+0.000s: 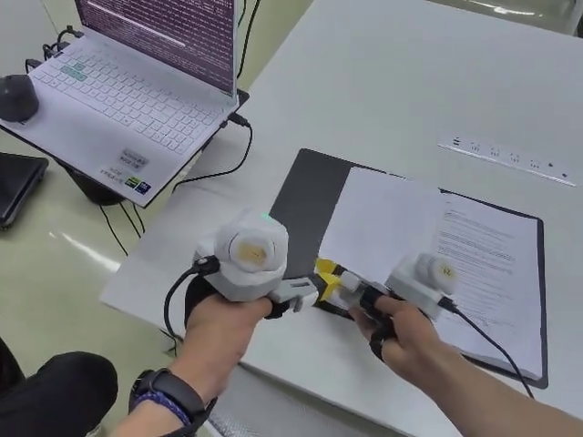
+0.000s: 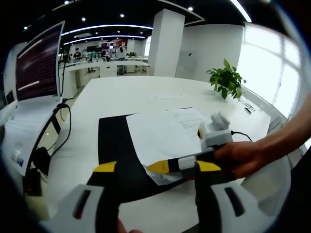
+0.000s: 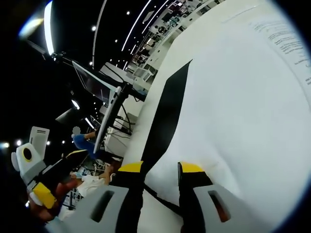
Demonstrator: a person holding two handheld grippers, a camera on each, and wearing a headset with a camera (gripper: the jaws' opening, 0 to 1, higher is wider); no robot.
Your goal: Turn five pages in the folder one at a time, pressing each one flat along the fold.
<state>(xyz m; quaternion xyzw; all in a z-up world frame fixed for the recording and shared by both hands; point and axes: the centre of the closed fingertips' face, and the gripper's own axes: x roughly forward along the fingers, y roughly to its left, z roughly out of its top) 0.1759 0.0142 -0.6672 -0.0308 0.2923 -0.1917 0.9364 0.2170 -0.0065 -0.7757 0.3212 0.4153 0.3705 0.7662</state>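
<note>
I judge I'm on the first of the five turns. The folder [image 1: 305, 196] lies open on the table [image 1: 410, 82], and its left cover is bare black with no sheet lying flat on it. One page [image 1: 383, 223] stands arched over the fold, its free edge lifted toward the left and not yet laid down. Nothing has been pressed along the fold, so laying this page down, flattening it and doing four more turns are all left, as far as I can tell. The right gripper [image 3: 160, 167] is at the page's near edge. In its own view the jaws stand partly apart with the sheet's edge running between them. I can't tell whether they bear on the paper or the page only rests against one jaw. The left gripper [image 2: 156, 167] hangs just beside it over the folder's near edge, jaws spread wide and holding nothing. As for writing, the sheet under the lifted page [image 1: 492, 264] carries printed lines and the laptop [image 1: 137, 100] screen shows rows of text. There are also small stickers on the laptop's palm rest. All of it is too small for me to read, and I can make out no brand.
</note>
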